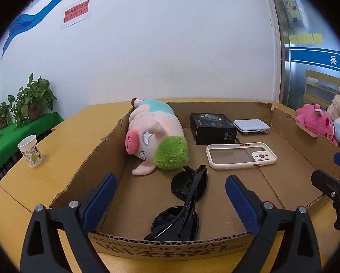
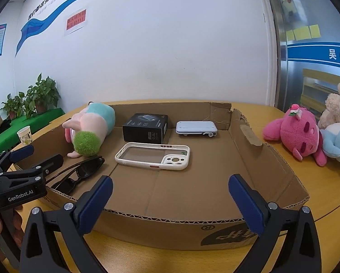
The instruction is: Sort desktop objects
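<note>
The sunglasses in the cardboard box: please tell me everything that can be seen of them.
The sunglasses are glossy black, plastic by the look, with two dark rounded lenses. They are folded, the temples crossed over the lenses. They lie flat on the floor of the cardboard box, near its front wall, just in front of the pig plush. The left gripper stands open on both sides of them, its pads apart from the frame. Nothing holds them.
</note>
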The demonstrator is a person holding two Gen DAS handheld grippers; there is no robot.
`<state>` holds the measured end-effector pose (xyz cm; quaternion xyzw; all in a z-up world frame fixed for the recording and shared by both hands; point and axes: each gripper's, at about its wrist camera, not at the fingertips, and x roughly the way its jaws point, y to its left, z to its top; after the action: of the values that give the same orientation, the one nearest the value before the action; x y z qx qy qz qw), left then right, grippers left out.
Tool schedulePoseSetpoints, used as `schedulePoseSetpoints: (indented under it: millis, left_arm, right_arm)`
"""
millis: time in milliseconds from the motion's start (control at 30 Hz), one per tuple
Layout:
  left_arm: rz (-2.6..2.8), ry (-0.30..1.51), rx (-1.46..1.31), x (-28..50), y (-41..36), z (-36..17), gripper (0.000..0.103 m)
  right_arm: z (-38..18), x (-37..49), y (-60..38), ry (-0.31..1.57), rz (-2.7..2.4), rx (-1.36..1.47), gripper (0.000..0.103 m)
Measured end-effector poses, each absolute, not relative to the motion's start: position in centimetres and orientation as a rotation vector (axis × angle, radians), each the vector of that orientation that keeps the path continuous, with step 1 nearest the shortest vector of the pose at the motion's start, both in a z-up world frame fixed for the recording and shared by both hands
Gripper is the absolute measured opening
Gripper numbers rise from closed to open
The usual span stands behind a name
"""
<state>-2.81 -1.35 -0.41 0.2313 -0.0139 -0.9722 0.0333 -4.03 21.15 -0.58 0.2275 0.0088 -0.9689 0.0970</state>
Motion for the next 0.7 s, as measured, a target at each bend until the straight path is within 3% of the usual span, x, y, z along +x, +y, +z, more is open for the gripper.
schedulePoseSetpoints:
  millis: [700]
  left_arm:
    - [-2.991,-0.043,0.712,-2.80,-1.20,-0.38,0.100]
  right_arm:
    - [-0.29,-4.18,21.13,0.023,-2.867,0.681,0.103]
